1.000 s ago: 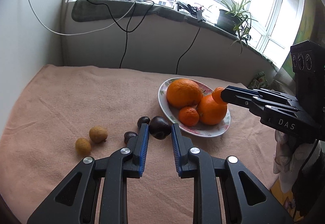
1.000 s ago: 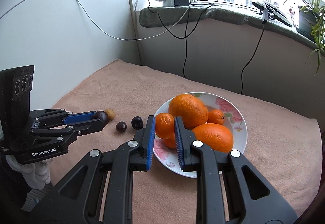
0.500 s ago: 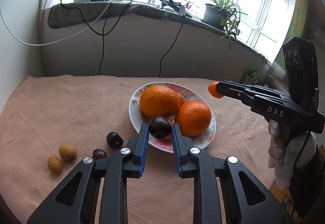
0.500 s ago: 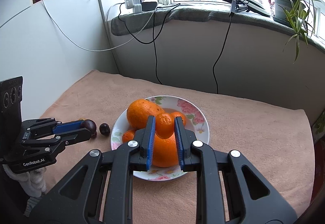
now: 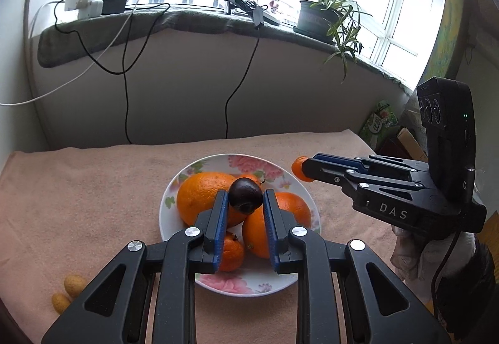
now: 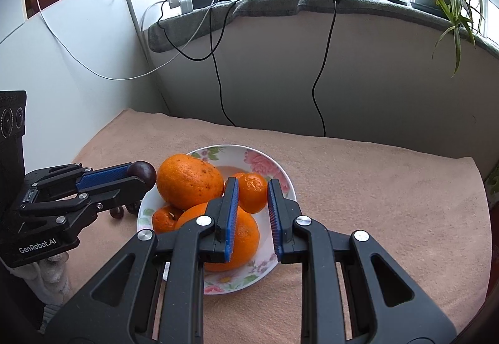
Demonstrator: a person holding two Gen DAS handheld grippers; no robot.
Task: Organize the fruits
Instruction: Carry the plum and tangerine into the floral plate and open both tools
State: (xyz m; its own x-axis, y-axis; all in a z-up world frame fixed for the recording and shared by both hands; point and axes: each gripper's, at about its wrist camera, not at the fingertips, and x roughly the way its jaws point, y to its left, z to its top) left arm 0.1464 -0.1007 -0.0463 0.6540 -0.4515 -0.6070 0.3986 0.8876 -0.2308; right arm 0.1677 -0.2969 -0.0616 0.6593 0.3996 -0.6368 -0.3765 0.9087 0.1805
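Gripping a dark round plum at its tips, the left claw hangs over the floral white plate; the right claw clamps a small orange mandarin at three o'clock.

Orange on the big oranges, deep purple-brown on the plum. White with pink flowers and green leaves on the plate. Peach-pink on the cloth over the bench. Black with blue pads on the fingers. Yellow-tan on the two small fruits.
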